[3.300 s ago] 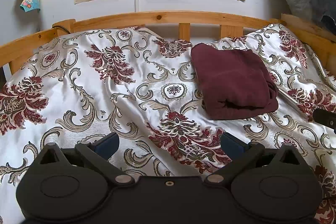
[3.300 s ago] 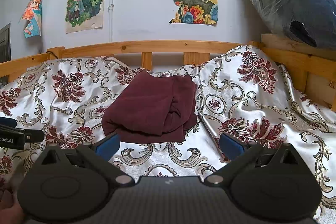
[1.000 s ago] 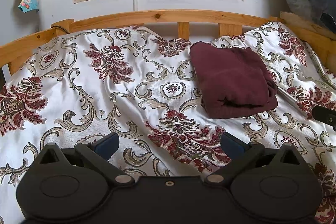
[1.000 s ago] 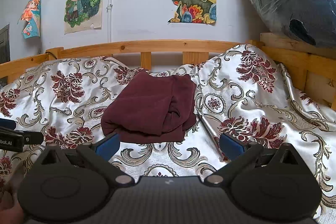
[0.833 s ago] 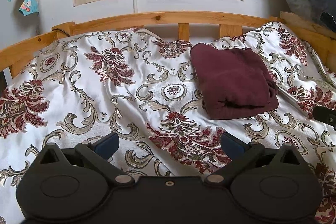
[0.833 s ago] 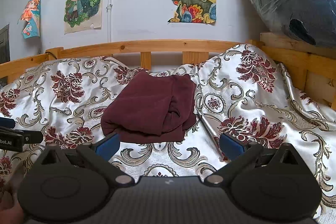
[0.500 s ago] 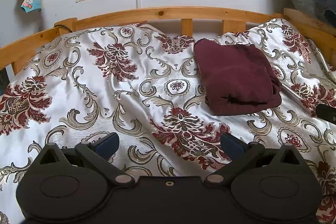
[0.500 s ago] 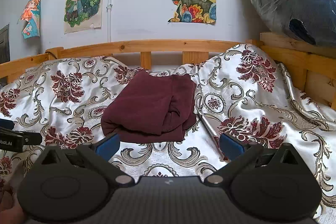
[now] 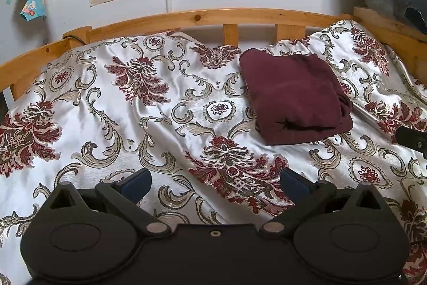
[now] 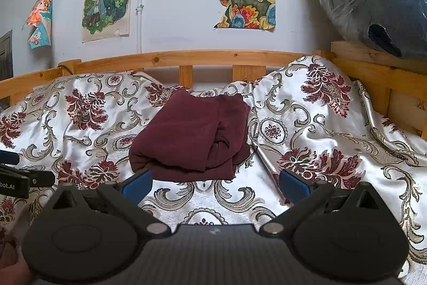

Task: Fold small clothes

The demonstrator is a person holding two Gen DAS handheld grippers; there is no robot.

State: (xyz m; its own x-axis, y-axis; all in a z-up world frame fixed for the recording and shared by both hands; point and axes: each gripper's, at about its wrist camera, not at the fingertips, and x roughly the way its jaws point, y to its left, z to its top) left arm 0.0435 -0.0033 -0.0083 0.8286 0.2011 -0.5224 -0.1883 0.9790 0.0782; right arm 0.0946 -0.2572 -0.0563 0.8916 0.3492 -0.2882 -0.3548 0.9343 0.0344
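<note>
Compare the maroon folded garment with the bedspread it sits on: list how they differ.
The maroon garment is plain, one dark colour; the bedspread is white with red flowers and tan scrolls. The garment looks matte, the bedspread glossy. The garment is folded into a compact stack, while the bedspread lies spread out and rumpled across the bed. Both are cloth, and neither open gripper touches them.

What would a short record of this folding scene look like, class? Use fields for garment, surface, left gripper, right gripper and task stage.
garment: maroon garment, folded into a compact stack
surface: floral bedspread on a wooden bed frame
left gripper: open, empty, apart from the garment
right gripper: open, empty, just short of the garment's near edge
task stage: garment looks already folded
</note>
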